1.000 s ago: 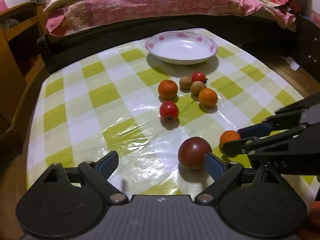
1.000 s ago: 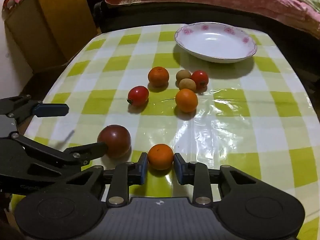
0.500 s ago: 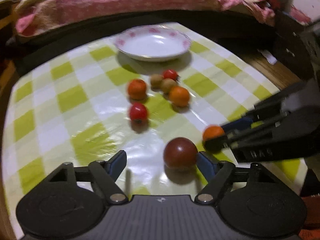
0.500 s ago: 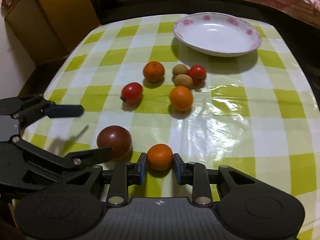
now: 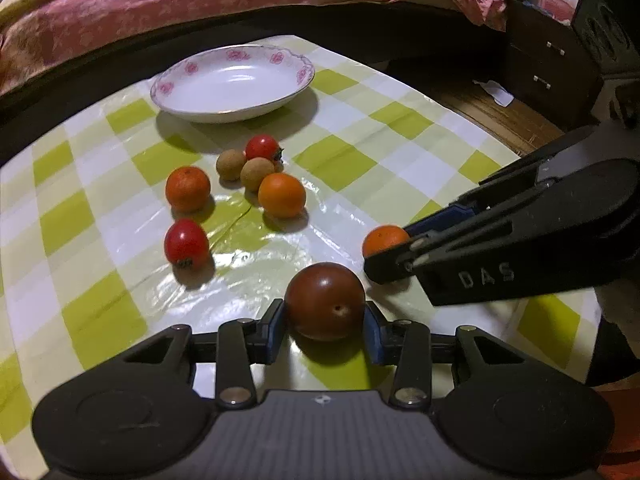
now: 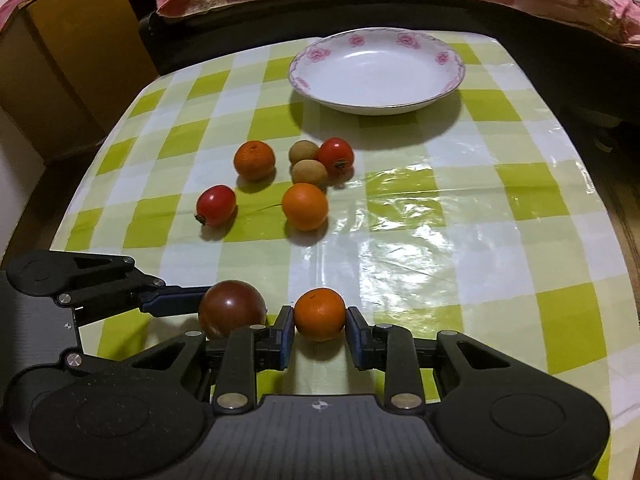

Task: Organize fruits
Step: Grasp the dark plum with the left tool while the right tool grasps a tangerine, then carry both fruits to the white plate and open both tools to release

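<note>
Both pairs of jaws stand narrowed onto fruit near the front edge of the checked tablecloth (image 6: 460, 240): the left gripper (image 5: 325, 320) clamps a dark red tomato (image 5: 325, 306) between its blue pads, and just beside it the right gripper (image 6: 319, 326) pinches a small orange (image 6: 319, 314). Farther out lie two oranges, two red tomatoes and two brown longans in a loose cluster. Beyond them the white, pink-flowered plate (image 6: 304, 80) holds nothing.

Left view: the right gripper's (image 5: 386, 246) fingers cover half the small orange (image 5: 383, 239). Bed (image 5: 200, 4) and drawers (image 5: 540, 64) run past the frame.
</note>
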### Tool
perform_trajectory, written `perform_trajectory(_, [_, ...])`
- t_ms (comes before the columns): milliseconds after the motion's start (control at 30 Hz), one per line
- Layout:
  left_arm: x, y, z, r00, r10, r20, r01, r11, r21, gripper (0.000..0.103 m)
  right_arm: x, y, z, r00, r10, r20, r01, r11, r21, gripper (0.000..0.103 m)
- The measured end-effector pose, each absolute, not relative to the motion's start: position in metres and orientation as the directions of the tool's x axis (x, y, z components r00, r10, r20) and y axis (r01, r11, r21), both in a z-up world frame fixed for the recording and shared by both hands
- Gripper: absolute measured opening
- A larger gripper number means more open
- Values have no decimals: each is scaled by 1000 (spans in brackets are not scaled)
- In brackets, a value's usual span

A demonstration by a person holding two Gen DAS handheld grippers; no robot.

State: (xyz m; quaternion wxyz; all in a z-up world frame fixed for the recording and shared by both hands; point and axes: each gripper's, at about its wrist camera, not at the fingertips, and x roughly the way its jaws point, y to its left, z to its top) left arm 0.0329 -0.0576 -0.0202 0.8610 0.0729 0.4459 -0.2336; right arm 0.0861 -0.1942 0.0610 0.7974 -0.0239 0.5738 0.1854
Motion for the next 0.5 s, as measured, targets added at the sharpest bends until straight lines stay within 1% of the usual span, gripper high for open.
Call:
perform_trajectory(200, [41,-52,-15,498,-312,-809,441,894,-73,47,83,-197,64,297,244,-923,-301,941,152,23])
perform_trajectory(300, [48,-40,-10,503,-308,-808,410,908,-91,47,86,-198,69,301,230,-925,-280,949,145,23])
perform_trajectory(433, [66,-26,6,529,-322,-785,362,923,-134,47,101,-196,79,336,236,-912,-295,946,136,23])
perform_trajectory(500, [79,-27,13,549,-313,-775,361,925,-119,47,115,-196,83,356,252,-900,-275,948,157,23])
